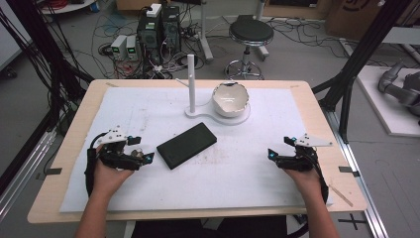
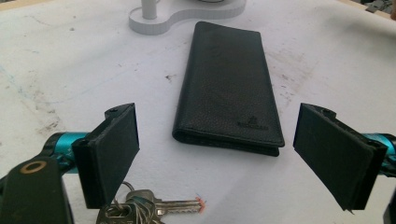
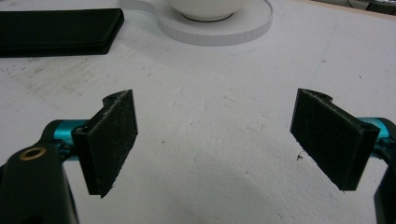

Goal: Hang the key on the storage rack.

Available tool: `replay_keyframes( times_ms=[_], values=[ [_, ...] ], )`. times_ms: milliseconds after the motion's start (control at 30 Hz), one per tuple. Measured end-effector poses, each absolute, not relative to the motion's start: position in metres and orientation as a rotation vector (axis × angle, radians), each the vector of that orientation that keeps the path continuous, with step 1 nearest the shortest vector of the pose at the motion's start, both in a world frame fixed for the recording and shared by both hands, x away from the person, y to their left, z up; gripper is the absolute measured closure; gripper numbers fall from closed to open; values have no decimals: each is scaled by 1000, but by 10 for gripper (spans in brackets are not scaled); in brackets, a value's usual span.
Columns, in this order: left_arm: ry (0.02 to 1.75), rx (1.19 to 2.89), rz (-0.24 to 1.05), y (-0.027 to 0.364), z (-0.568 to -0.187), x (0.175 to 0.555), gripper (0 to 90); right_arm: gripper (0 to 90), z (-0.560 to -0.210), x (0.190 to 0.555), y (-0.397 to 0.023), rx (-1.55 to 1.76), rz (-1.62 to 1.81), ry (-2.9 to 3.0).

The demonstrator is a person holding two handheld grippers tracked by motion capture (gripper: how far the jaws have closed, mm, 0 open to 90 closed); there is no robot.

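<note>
A black leather wallet (image 1: 186, 145) lies flat and slanted in the middle of the white mat. In the left gripper view the wallet (image 2: 229, 88) sits just ahead of my left gripper (image 2: 218, 130), whose jaws stand wide apart with nothing between the pads. A bunch of keys (image 2: 149, 207) lies on the mat under the left-hand jaw. My left gripper (image 1: 142, 149) rests at the mat's left side, pointing at the wallet. My right gripper (image 1: 278, 147) rests at the right side, open and empty (image 3: 212, 116), with the wallet's corner (image 3: 56, 31) far off at upper left.
A white bowl (image 1: 230, 99) sits on a white stand base (image 1: 218, 118) with an upright white post (image 1: 191, 82) at the back of the mat. The white mat (image 1: 237, 173) covers a wooden table (image 1: 64, 163). A stool and cables stand on the floor beyond.
</note>
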State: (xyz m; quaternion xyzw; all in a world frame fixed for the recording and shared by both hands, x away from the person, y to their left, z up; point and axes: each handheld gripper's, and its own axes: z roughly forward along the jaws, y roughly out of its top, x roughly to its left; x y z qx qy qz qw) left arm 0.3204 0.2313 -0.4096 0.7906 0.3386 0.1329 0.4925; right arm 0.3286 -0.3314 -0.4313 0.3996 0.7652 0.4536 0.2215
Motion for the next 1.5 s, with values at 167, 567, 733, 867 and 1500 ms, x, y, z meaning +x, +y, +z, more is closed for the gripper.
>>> replay_keyframes(
  times_ms=[167,567,733,867,1500],
  values=[
    [824,1905,323,234,-408,320,142,150,-433,329,-330,1089,1252,2104],
    [926,1900,352,257,-411,326,234,150,-432,327,-327,1107,1296,2155],
    [996,1918,329,265,-421,336,361,151,-434,327,-326,1119,1292,2169],
    [1017,1961,292,263,-430,342,477,152,-435,328,-327,1125,1285,2188],
    [1088,1995,279,260,-436,345,878,162,-437,324,-334,1145,1277,2182]
  ],
)
